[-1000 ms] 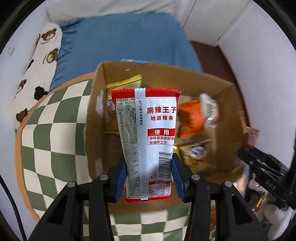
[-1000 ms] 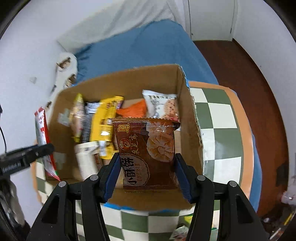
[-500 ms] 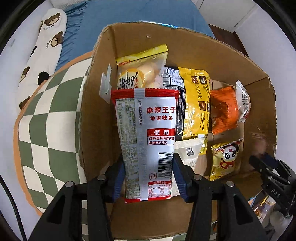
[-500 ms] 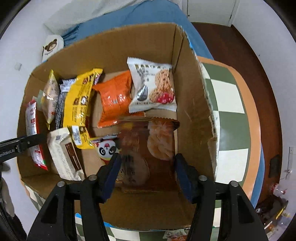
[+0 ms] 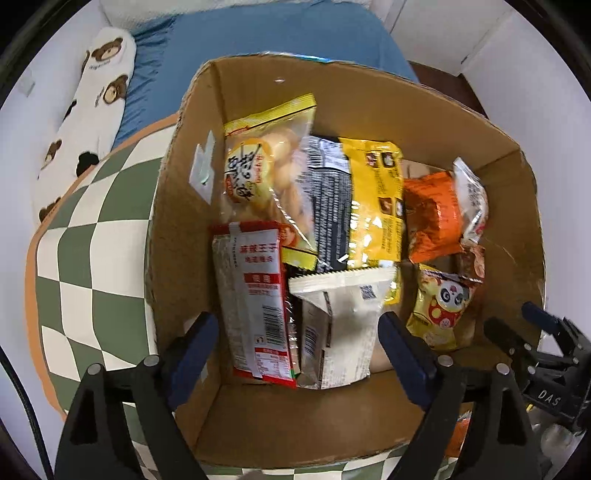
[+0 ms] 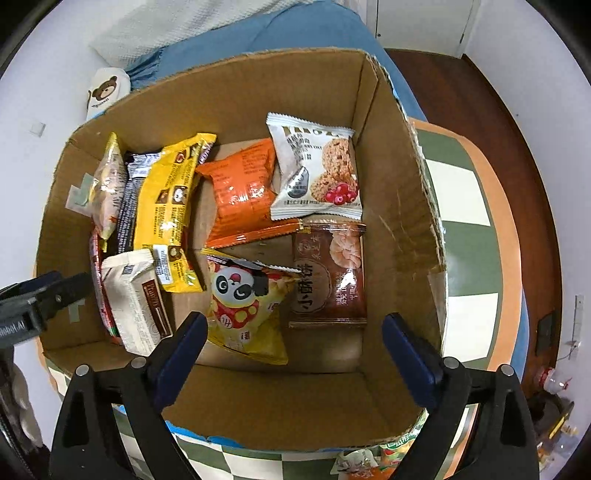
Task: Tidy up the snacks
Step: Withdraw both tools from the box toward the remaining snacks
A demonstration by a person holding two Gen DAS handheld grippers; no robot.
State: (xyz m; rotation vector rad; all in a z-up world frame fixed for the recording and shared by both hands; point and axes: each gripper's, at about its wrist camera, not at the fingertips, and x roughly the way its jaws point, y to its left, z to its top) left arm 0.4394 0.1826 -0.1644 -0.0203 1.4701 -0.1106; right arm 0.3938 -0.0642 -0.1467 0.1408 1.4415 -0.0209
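Left wrist view: a cardboard box (image 5: 177, 236) on the checkered worktop (image 5: 85, 258) beside a blue bed (image 5: 258, 33) holds about eight snack packets, and the left hand-held gripper (image 5: 299, 347) is opening wide, pads clear of the red-and-white spicy strip packet (image 5: 255, 299) standing between them against the box's left wall. Right wrist view: eight packets show, and the right hand-held gripper (image 6: 291, 347) is opening wide, empty, above the brown pastry packet (image 6: 328, 273) lying flat beside the panda snack bag (image 6: 247, 295).

Bed: blue bed (image 5: 280, 40) behind the checkered tabletop (image 5: 92, 236).
Pillow: bear-print pillow (image 5: 88, 110) at the bed's left edge.
Floor: dark wooden floor (image 6: 487, 122) right of the bed.
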